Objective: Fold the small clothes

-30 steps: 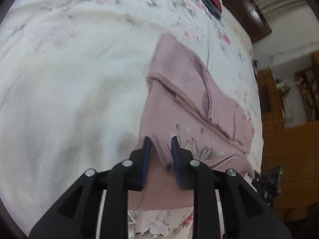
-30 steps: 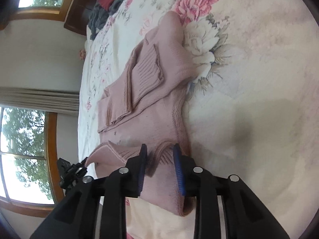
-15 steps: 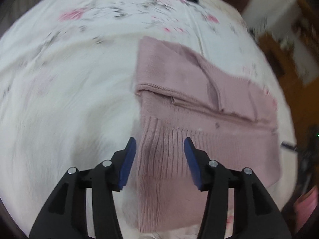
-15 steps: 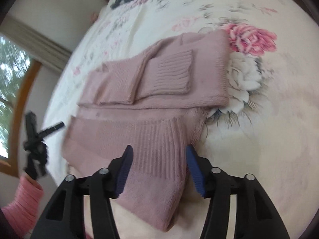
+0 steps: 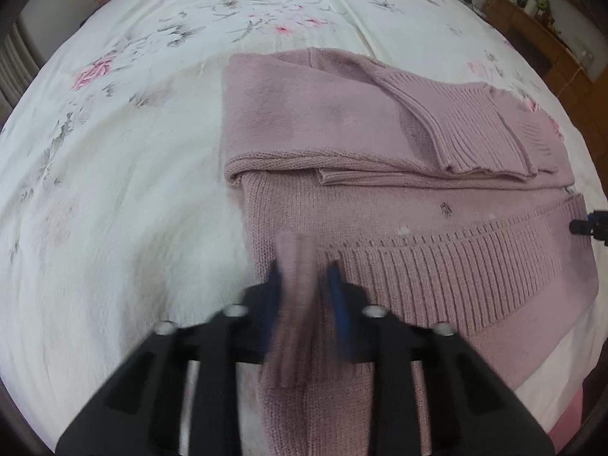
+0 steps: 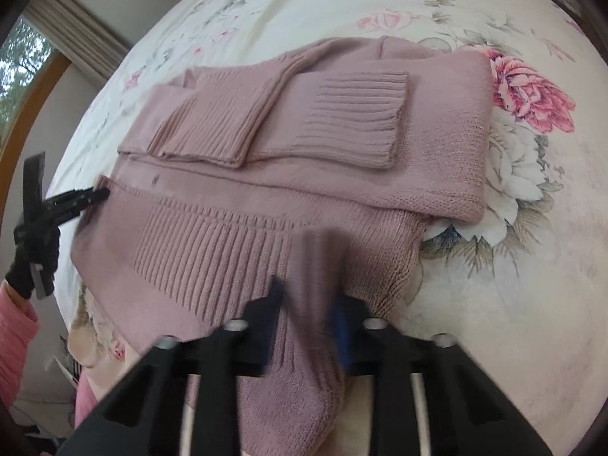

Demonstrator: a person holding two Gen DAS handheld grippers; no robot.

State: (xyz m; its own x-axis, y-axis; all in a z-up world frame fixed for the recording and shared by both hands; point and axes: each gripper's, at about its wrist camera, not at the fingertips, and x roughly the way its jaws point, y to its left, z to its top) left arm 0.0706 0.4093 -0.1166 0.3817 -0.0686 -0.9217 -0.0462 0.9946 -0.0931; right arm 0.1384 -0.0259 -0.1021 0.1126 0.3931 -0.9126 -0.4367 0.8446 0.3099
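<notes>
**Fold in progress: both grippers pinching the near hem of the sweater**

**Left wrist view.** The left gripper (image 5: pixel 306 285) is pressed together on a bunched ridge of the pink knit sweater (image 5: pixel 380 197) at its near left corner; the blue pads are motion-blurred, so how deep the bite goes cannot be read. The sweater lies on the floral bedsheet (image 5: pixel 133 152), with both sleeves already folded across the chest and their ribbed cuffs (image 5: pixel 478 133) overlapping. Risk: the knit is thick, soft and stretchy. A shallow pinch may slip out under lift. A pinch that catches only the upper layer would open the hem instead of carrying it.

**Right wrist view.** The right gripper (image 6: pixel 307 300) is likewise clamped on a raised fold of the ribbed hem band (image 6: pixel 212 254) at the near right corner, also blurred. The other tool (image 6: pixel 76 199) shows at far left, held by a gloved hand (image 6: pixel 32 250) with a pink sleeve. Risk: uneven travel between the two grippers would skew the fold line. Dragging the hem low across the body could displace the loosely stacked cuffs. The sheet is smooth and slack; it may wrinkle or ride along with the garment if caught.
</notes>
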